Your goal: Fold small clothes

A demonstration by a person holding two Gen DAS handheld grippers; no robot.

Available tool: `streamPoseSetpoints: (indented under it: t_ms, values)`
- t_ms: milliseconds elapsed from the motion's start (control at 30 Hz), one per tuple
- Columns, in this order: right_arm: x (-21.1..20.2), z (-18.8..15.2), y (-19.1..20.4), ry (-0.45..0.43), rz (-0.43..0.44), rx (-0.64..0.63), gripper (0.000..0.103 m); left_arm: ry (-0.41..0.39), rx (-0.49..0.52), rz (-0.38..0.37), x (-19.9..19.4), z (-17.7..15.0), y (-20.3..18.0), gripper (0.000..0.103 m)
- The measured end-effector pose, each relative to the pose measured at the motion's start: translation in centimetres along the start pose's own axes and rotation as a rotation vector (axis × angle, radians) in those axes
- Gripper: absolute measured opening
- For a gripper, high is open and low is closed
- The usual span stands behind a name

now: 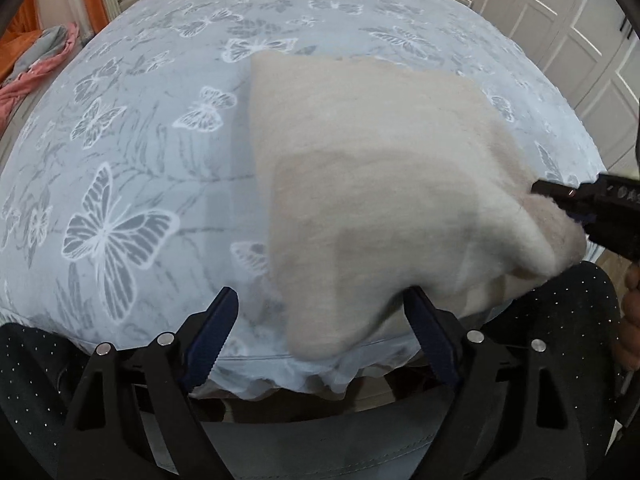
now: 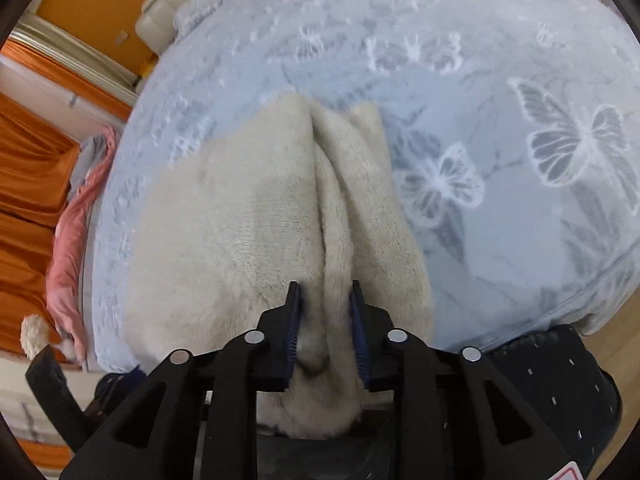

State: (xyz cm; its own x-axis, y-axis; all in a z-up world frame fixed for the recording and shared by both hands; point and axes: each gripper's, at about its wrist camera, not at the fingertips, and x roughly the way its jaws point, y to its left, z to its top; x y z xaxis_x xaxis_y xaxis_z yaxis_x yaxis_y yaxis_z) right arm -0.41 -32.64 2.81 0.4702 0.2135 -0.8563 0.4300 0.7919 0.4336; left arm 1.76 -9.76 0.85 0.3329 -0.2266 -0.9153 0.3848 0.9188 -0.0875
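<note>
A cream fuzzy knit garment lies on the butterfly-print bedspread, with its near corner hanging over the bed's front edge. My left gripper is open above that edge; the garment's near corner lies between the fingers and neither touches it. My right gripper is shut on a bunched fold of the garment and lifts its right corner. It shows in the left wrist view at the far right, clamped on the cloth.
Pink and grey clothes lie past the bed's left side, also in the right wrist view. Orange curtains hang on the left. White closet doors stand to the right. My dark dotted trousers press against the bed's front edge.
</note>
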Motion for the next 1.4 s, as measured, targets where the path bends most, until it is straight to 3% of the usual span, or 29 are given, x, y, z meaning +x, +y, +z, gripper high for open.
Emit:
streamPoseSetpoints:
  t_ms: [67, 100, 133, 167, 200, 267, 333, 400, 500, 567, 600, 667, 733, 800, 1000, 1100, 1133, 1200, 1300, 1367, 1400]
  values:
    - [-0.5, 0.3, 0.3, -0.004, 0.034, 0.004, 0.038, 0.018, 0.015, 0.002, 0.6, -0.1, -0.4, 0.082]
    - [-0.3, 0.4, 0.4, -0.002, 0.058, 0.008, 0.052, 0.025, 0.012, 0.002, 0.7, -0.1, -0.5, 0.082]
    - [0.0, 0.4, 0.5, 0.003, 0.063, 0.005, 0.059, 0.035, -0.002, -0.001, 0.8, -0.2, -0.6, 0.082]
    - [0.8, 0.3, 0.8, 0.027, 0.048, -0.015, 0.06, 0.04, -0.012, -0.008, 0.8, -0.2, -0.6, 0.082]
    - [1.2, 0.8, 1.0, 0.052, 0.03, -0.036, 0.059, 0.044, -0.019, -0.019, 0.6, -0.2, -0.7, 0.082]
    - [2.3, 0.6, 1.6, 0.082, 0.009, -0.109, 0.033, 0.033, -0.02, -0.043, -0.2, -0.2, -0.7, 0.082]
    - [1.1, 0.7, 2.4, 0.031, 0.012, -0.147, 0.024, -0.013, -0.025, -0.08, -2.2, 0.0, -0.4, 0.082]
    - [-2.5, 1.2, 2.7, -0.08, 0.09, -0.143, 0.022, -0.079, -0.057, -0.124, -4.6, 0.4, 0.4, 0.084]
    - [-5.4, 1.3, 2.0, -0.157, 0.131, -0.118, 0.022, -0.101, -0.167, -0.146, -5.2, 1.1, 2.0, 0.086]
    - [-3.2, 1.2, 0.7, -0.086, 0.031, -0.118, 0.022, -0.042, -0.222, -0.121, -3.2, 1.7, 2.7, 0.086]
    - [-0.1, 0.7, -0.4, 0.026, -0.054, -0.121, 0.022, -0.006, -0.223, -0.092, -1.8, 1.9, 2.6, 0.086]
    - [2.5, -0.2, -1.5, 0.112, -0.085, -0.096, 0.024, 0.04, -0.169, -0.016, 0.2, 2.2, 2.1, 0.087]
    - [1.0, 0.0, -0.9, 0.064, -0.063, -0.094, 0.024, 0.073, -0.13, 0.059, 1.8, 2.1, 1.4, 0.087]
    - [-0.6, 0.1, 0.0, 0.022, -0.048, -0.087, 0.024, 0.075, -0.139, 0.061, 1.9, 2.0, 1.4, 0.087]
    - [-4.8, -1.2, 4.9, -0.165, -0.127, -0.17, 0.029, 0.061, -0.09, 0.093, 2.0, 2.0, 1.0, 0.088]
    - [-3.4, -0.7, 6.7, -0.161, -0.156, -0.272, 0.026, 0.073, -0.103, 0.084, 2.2, 2.0, 1.1, 0.089]
    - [-3.1, -0.4, 6.8, -0.159, -0.183, -0.271, 0.026, 0.07, -0.099, 0.087, 2.1, 2.0, 1.2, 0.089]
    - [-4.2, -0.3, 5.8, -0.174, -0.158, -0.239, 0.026, 0.07, -0.087, 0.088, 2.1, 1.9, 1.2, 0.089]
    - [-3.9, -0.8, 6.1, -0.118, -0.108, -0.258, 0.026, 0.067, -0.099, 0.088, 2.3, 1.7, 1.3, 0.091]
    - [-0.3, -1.7, 6.4, 0.028, -0.199, -0.341, 0.026, 0.069, -0.11, 0.092, 2.4, 1.6, 1.2, 0.092]
    - [2.7, -2.4, 5.7, 0.143, -0.26, -0.376, 0.025, 0.08, -0.109, 0.092, 2.5, 1.6, 1.1, 0.092]
